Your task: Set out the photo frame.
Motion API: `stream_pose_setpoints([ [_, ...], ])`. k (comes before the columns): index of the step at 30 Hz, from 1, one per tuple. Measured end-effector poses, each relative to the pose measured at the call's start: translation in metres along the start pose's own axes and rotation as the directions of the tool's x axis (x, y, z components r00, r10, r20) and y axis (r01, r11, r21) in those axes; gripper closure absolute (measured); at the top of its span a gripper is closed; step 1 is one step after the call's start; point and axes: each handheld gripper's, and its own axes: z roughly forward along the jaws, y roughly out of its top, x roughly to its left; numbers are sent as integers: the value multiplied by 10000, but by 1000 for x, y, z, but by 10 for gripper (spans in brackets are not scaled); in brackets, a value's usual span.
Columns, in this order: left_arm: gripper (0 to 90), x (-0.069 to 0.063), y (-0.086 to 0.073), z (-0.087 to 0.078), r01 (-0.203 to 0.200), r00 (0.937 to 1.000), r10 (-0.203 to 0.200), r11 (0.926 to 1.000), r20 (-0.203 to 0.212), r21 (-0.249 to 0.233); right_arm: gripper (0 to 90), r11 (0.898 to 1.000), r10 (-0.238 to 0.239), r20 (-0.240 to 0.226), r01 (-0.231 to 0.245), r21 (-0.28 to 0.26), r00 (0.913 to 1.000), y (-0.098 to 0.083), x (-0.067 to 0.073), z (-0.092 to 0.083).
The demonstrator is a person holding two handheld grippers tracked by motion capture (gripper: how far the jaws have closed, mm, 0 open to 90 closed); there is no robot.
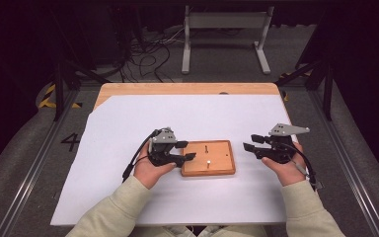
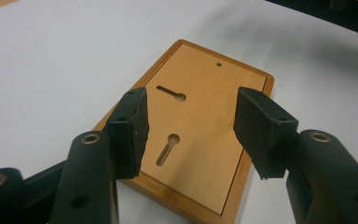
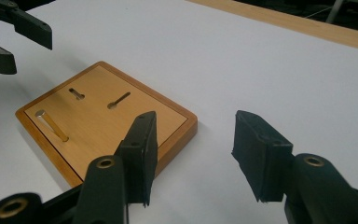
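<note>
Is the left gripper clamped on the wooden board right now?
No. In the left gripper view the left gripper stands open above the wooden board, with neither pad pressing on its edges.

high view: even overhead light, white sheet (image 1: 128,123) bright without blowing out, surroundings past the table fall to near black at left and right corners. soft, low-res look, fine detail mushy. short faint shadows under the left gripper (image 1: 187,150) and right gripper (image 1: 249,142). wooden board (image 1: 222,165) evenly lit, mild sheen. left gripper view: sheet nearly overexposed at left, broad soft grey shadow across the far right of the sheet, board sharp, near jaw bases slightly soft, far corners dark. right gripper view: similar bright sheet, brass pin (image 3: 51,123) catches a glint and casts a thin shadow, slight wide-angle stretch at edges.
</note>
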Motion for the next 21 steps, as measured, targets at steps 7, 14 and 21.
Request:
stream_pose_setpoints([
  [7,441,-11,4,14,-225,9986,229,9997,469,-82,505,9998,30,-46,-29,214,10000,-1,1,3],
  [14,469,-16,3,30,-372,9956,361,9992,861,117,504,9996,61,-58,-59,260,10000,-2,0,3],
  [21,491,-21,0,44,-612,9926,569,9975,1068,367,504,9996,95,-80,-93,253,9999,-3,1,3],
])
